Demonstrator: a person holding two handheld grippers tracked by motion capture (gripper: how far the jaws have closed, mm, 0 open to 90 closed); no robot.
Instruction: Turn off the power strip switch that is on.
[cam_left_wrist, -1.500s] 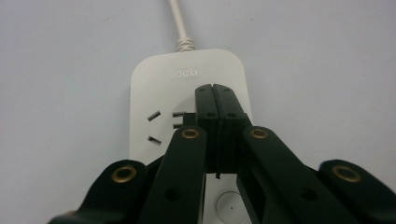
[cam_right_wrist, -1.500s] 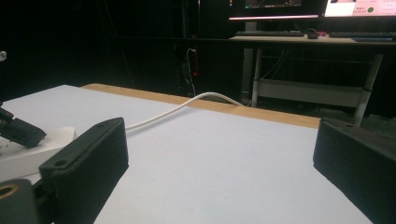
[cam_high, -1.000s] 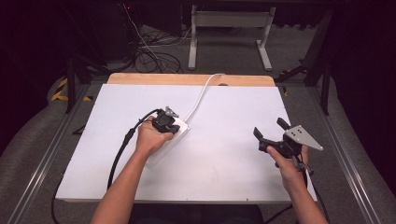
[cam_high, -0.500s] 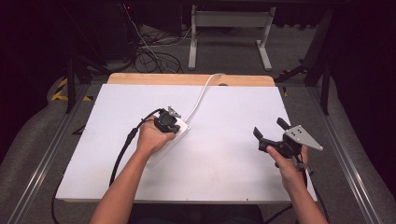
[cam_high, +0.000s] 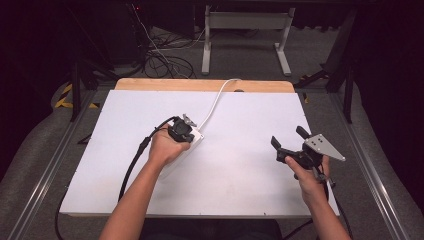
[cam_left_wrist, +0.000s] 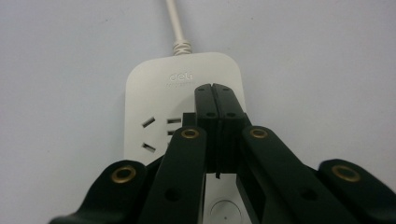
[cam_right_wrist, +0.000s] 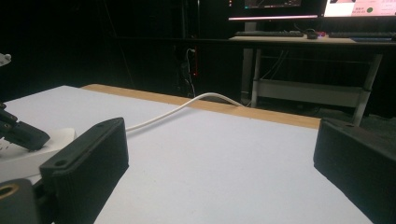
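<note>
The left gripper (cam_left_wrist: 212, 88), jaws clenched on nothing, sits over the white plastic power strip (cam_left_wrist: 154, 88). At three o'clock, the right gripper (cam_high: 289, 139) hovers with jaws released above the white tabletop (cam_high: 240, 170).

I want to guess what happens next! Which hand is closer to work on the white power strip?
Left. The left hand-held gripper sits right over the power strip, jaws shut. The right hand-held gripper is open and off to the side, away from it.
</note>
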